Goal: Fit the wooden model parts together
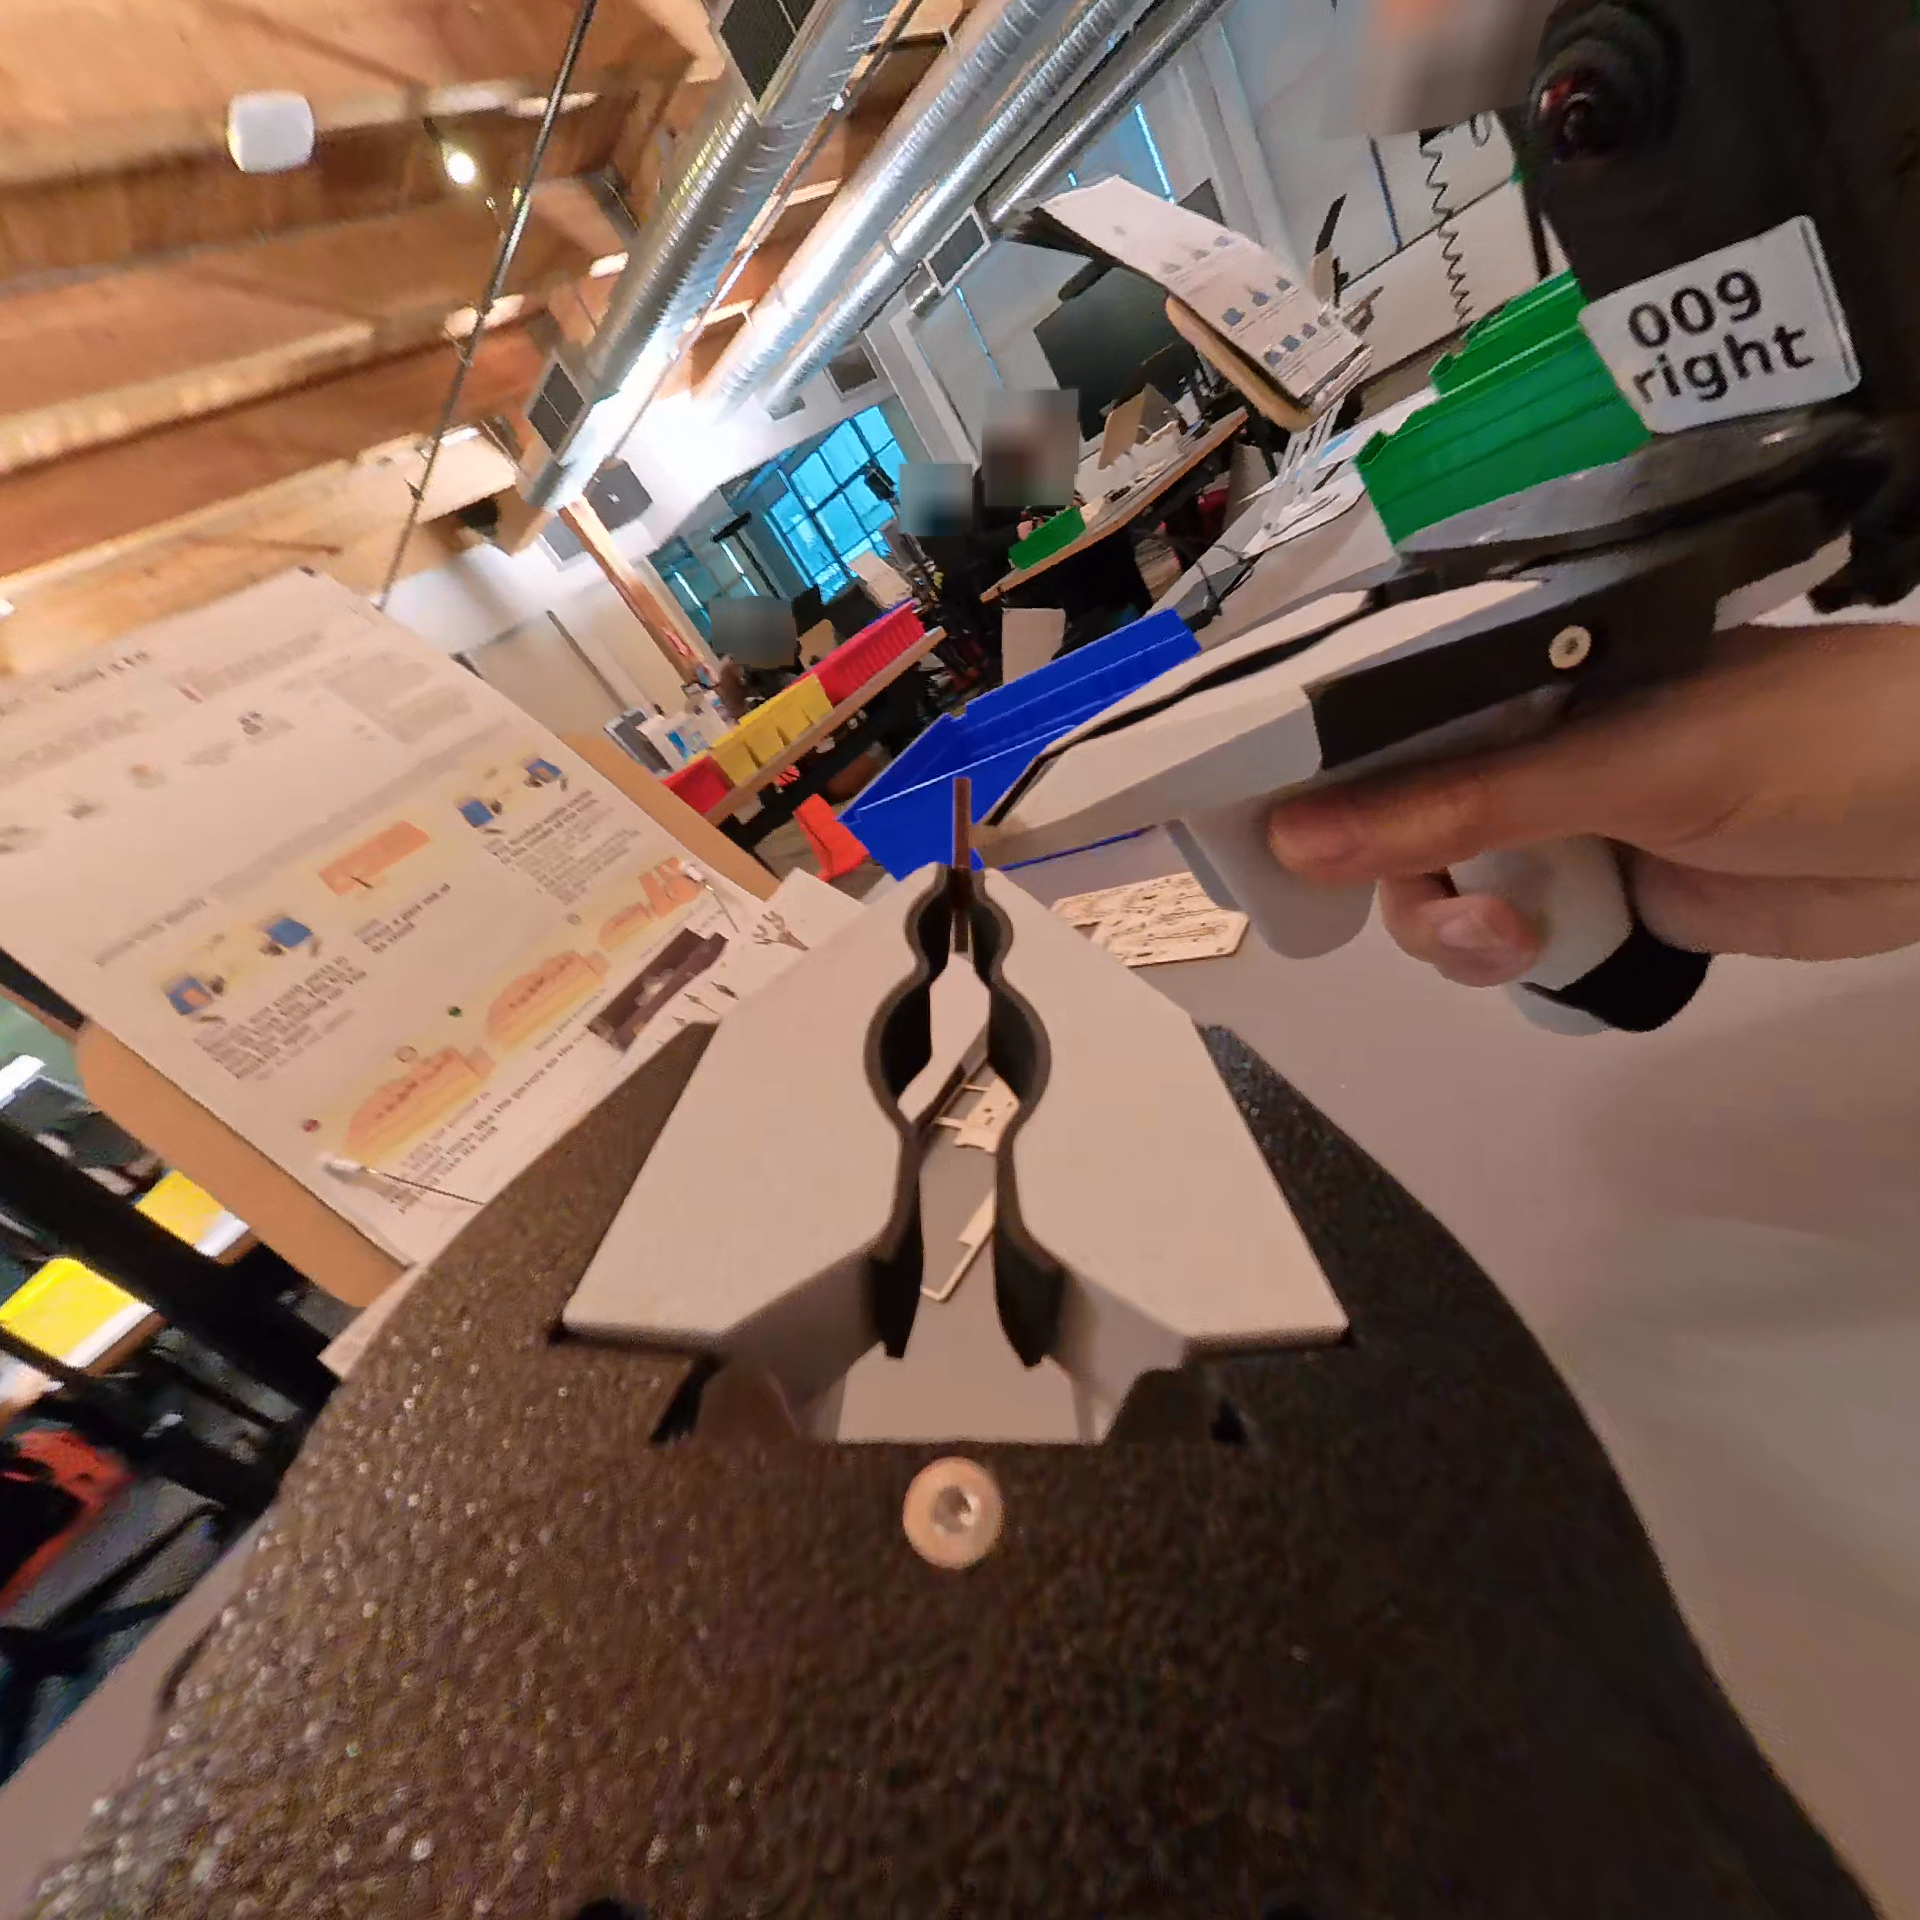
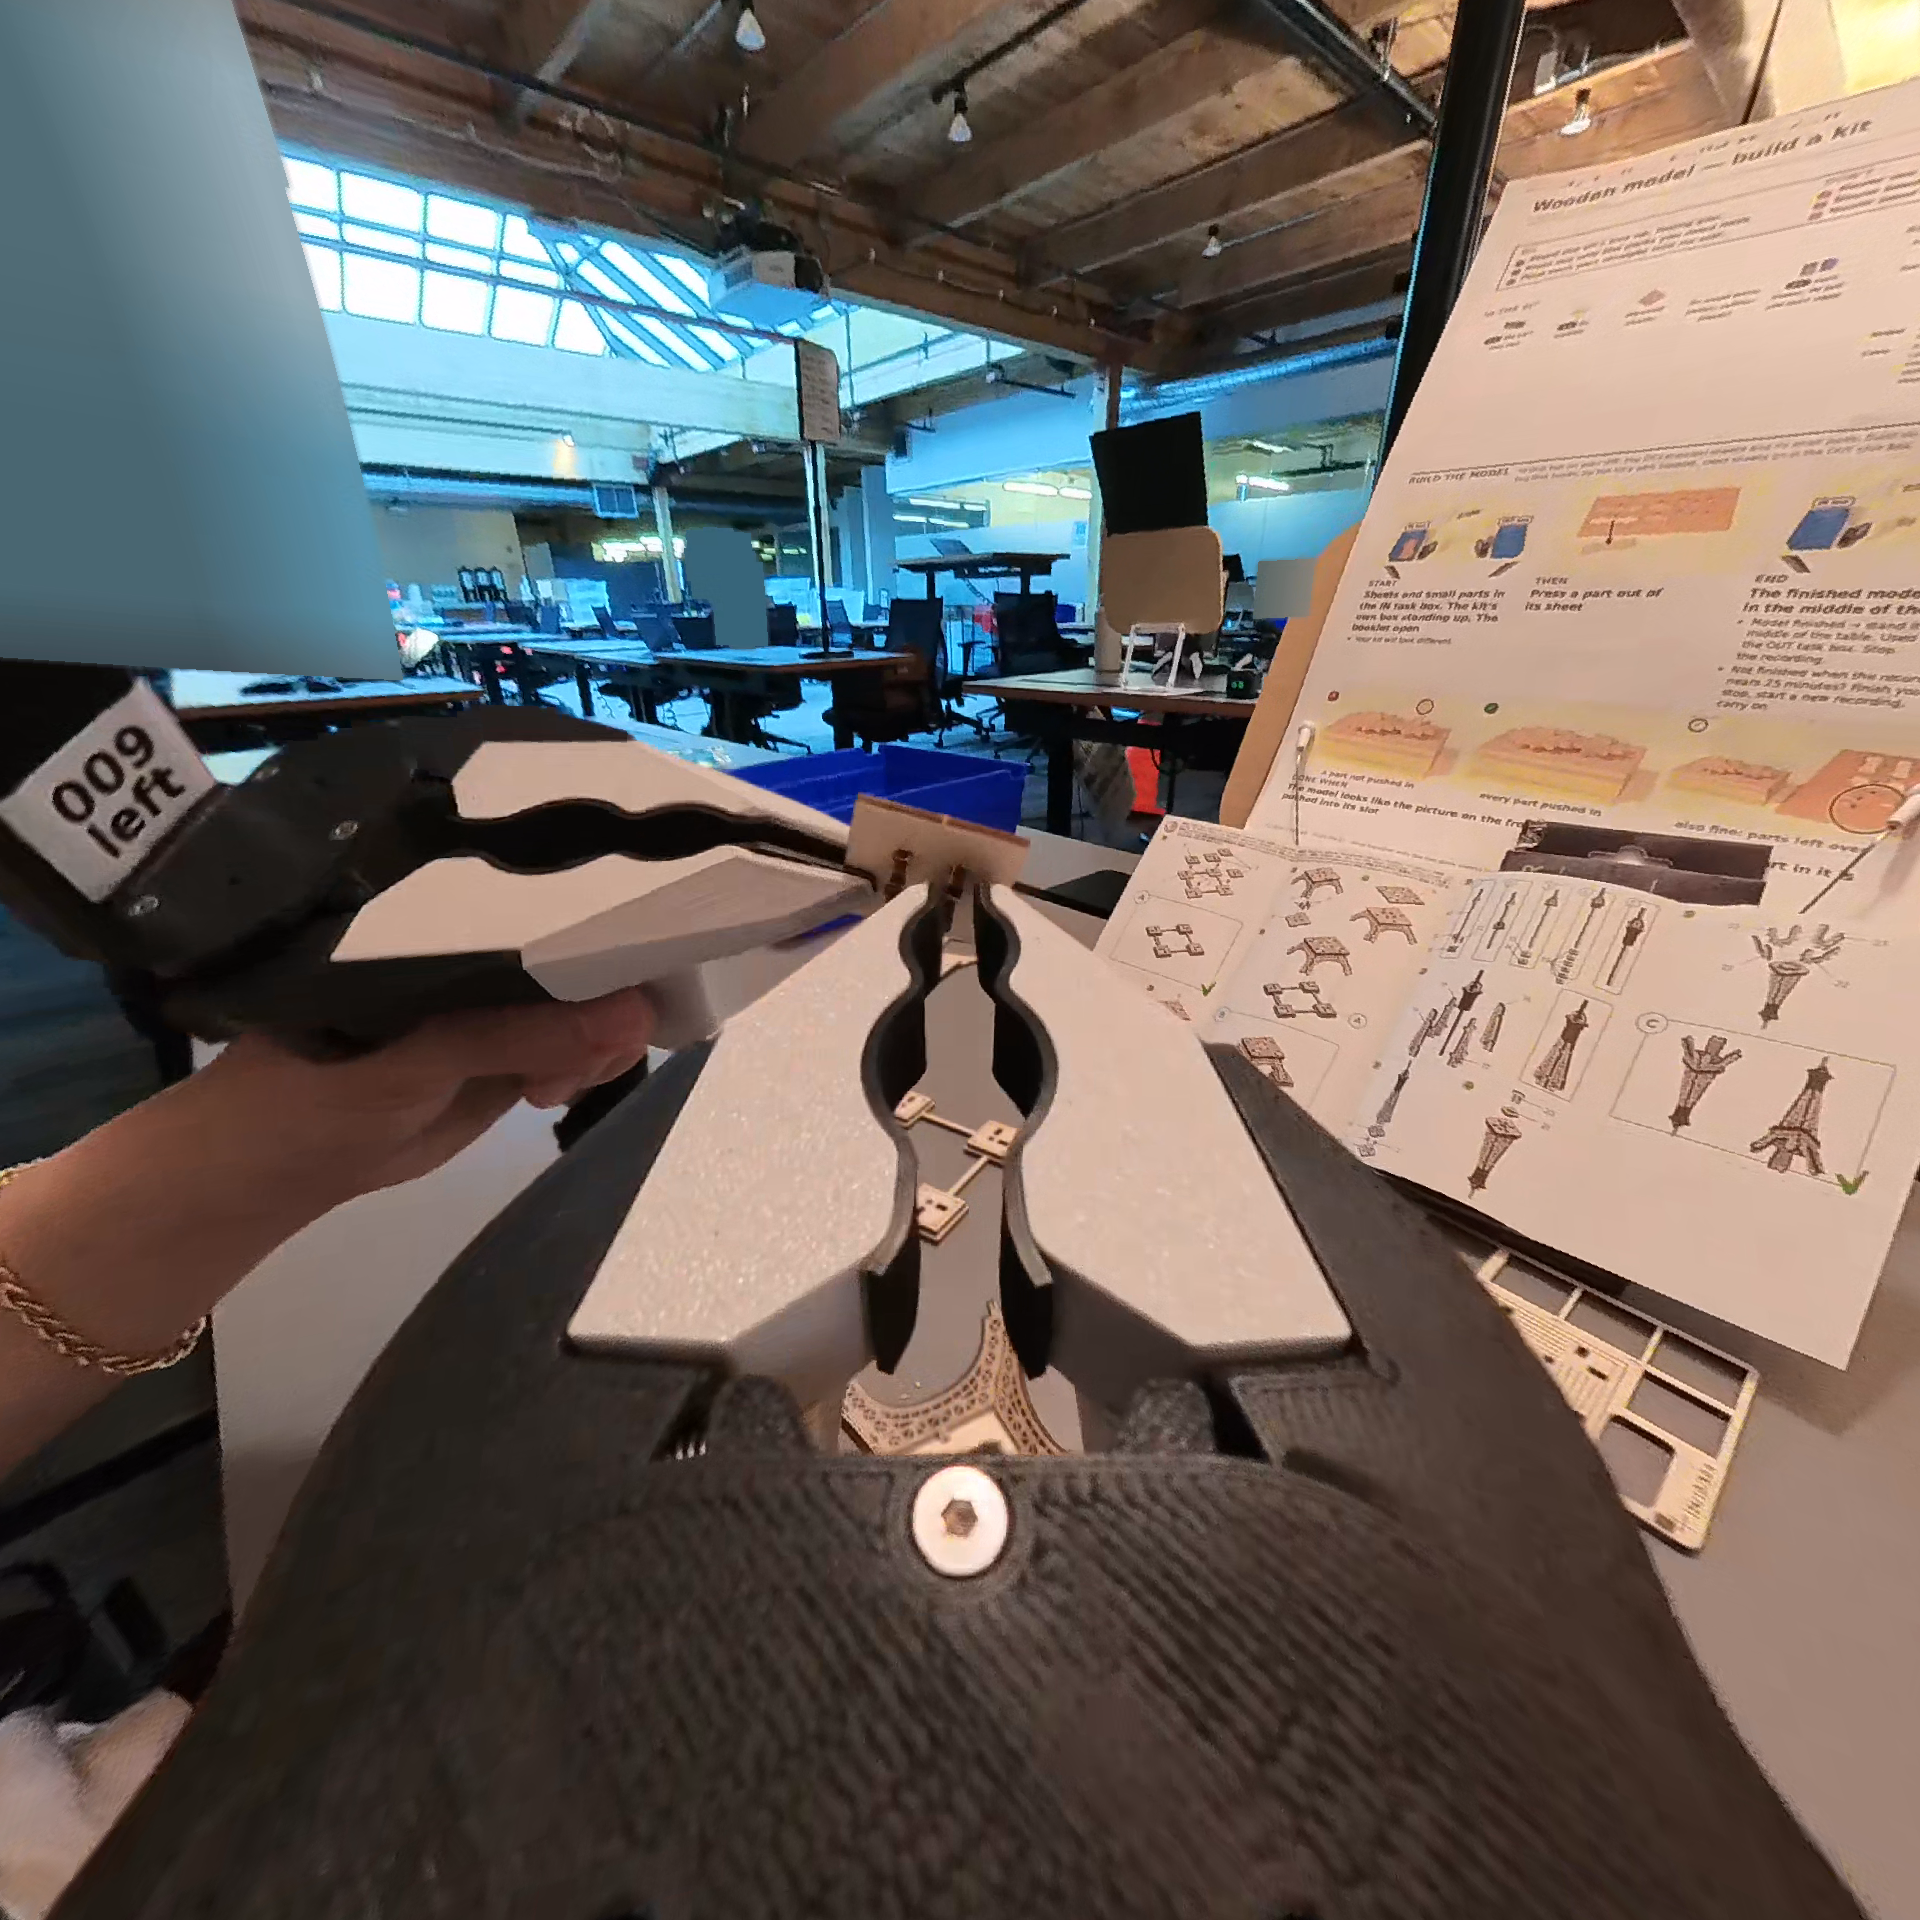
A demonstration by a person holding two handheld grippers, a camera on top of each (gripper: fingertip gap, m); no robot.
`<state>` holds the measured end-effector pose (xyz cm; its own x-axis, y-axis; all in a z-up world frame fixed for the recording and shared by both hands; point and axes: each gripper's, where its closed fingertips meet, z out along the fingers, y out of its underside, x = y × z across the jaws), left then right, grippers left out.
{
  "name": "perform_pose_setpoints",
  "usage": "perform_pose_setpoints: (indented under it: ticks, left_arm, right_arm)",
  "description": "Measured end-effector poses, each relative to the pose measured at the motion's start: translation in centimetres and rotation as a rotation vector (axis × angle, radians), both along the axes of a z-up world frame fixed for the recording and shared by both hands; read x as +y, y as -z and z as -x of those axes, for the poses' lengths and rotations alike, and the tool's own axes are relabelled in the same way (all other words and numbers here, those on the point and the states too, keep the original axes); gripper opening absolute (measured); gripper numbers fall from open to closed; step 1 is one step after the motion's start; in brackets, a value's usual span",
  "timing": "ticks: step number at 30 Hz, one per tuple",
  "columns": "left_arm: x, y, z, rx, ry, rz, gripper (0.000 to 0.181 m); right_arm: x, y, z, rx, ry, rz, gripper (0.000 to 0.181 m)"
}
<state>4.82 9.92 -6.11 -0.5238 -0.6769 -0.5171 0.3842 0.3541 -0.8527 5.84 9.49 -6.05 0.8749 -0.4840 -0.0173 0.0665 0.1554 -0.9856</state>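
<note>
My left gripper (image 1: pixel 961 883) is shut on a thin flat wooden plate (image 1: pixel 961 842), seen edge-on here. In the right wrist view the left gripper (image 2: pixel 857 868) holds that plate (image 2: pixel 940 831) level from the left, with small brown tabs hanging under it. My right gripper (image 2: pixel 943 899) is shut on one small wooden tab piece (image 2: pixel 954 885) right under the plate. Its tips (image 1: pixel 1000 836) touch the plate from the right in the left wrist view. A wooden square-frame part (image 2: pixel 951 1164) and a lattice tower part (image 2: pixel 945 1403) lie on the table below.
An instruction sheet on a board (image 2: pixel 1621 644) and an open booklet (image 2: pixel 1558 1039) stand at the right, over a spent wooden sheet (image 2: pixel 1621 1382). A blue bin (image 1: pixel 997 748), green bins (image 1: pixel 1496 436) and another wooden sheet (image 1: pixel 1153 920) sit on the grey table (image 1: pixel 1558 1195). The tips of both grippers are at nearly the same place.
</note>
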Motion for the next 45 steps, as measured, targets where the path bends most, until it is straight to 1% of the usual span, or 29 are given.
perform_pose_setpoints:
  ticks: [3,6,10,11,15,18,20,24,27,29,31,34,36,38,40,45]
  left_arm:
    - [-0.1,-0.1,0.1,-0.054,-0.032,-0.047,0.0]
    - [-0.4,-0.4,0.4,-0.094,-0.037,-0.063,0.0]
    - [-0.4,-1.0,0.8,-0.165,-0.054,-0.093,0.0]
    - [-0.4,-1.1,0.9,-0.181,-0.062,-0.108,0.0]
    - [-0.5,-1.5,1.3,-0.25,-0.075,-0.145,0.0]
    - [-0.6,-1.7,1.7,-0.276,-0.066,-0.15,0.0]
    - [-0.6,-1.6,1.7,-0.261,-0.062,-0.152,0.0]
    - [-0.5,-1.6,1.7,-0.234,-0.056,-0.16,0.001]
    - [-0.4,-1.6,1.8,-0.223,-0.053,-0.167,0.005]
    - [-0.3,-1.4,1.7,-0.204,-0.051,-0.188,0.0]
    - [-0.1,-1.0,1.5,-0.179,-0.051,-0.194,0.0]
    - [0.0,-0.4,1.2,-0.116,-0.034,-0.179,0.0]
    - [0.1,0.4,0.8,-0.046,-0.008,-0.173,0.001]
    - [0.3,1.1,0.4,0.029,0.006,-0.148,0.008]
    - [0.1,1.6,0.4,0.094,0.041,-0.114,0.011]
    - [0.2,1.9,-0.4,0.178,-0.009,-0.052,0.007]
  right_arm:
    - [-0.4,-0.6,0.2,-0.001,-0.009,-0.057,0.004]
    - [0.0,0.0,0.3,0.004,-0.027,-0.016,0.001]
    - [-0.5,-1.3,0.9,-0.052,-0.017,-0.083,0.003]
    - [-0.6,-1.4,0.9,-0.057,-0.013,-0.088,0.004]
    - [-0.5,-1.8,1.4,-0.079,-0.038,-0.102,0.001]
    - [-0.6,-2.1,1.8,-0.158,-0.024,-0.082,0.0]
    - [-0.6,-2.2,2.0,-0.199,-0.005,-0.054,0.0]
    - [-0.3,-2.2,2.0,-0.221,0.027,0.002,0.0]
    - [0.2,-1.7,1.7,-0.186,0.038,0.054,0.0]
    - [0.4,-1.3,1.5,-0.158,0.049,0.085,0.0]
    - [0.6,-1.0,1.3,-0.144,0.064,0.121,0.0]
    - [0.8,-0.4,1.0,-0.169,0.106,0.205,0.0]
    - [0.8,0.2,0.7,-0.192,0.142,0.271,0.0]
    - [0.8,0.9,0.4,-0.217,0.182,0.345,0.0]
    - [0.8,1.5,0.2,-0.245,0.219,0.404,0.001]
    - [0.7,2.5,-0.2,-0.342,0.324,0.554,0.0]
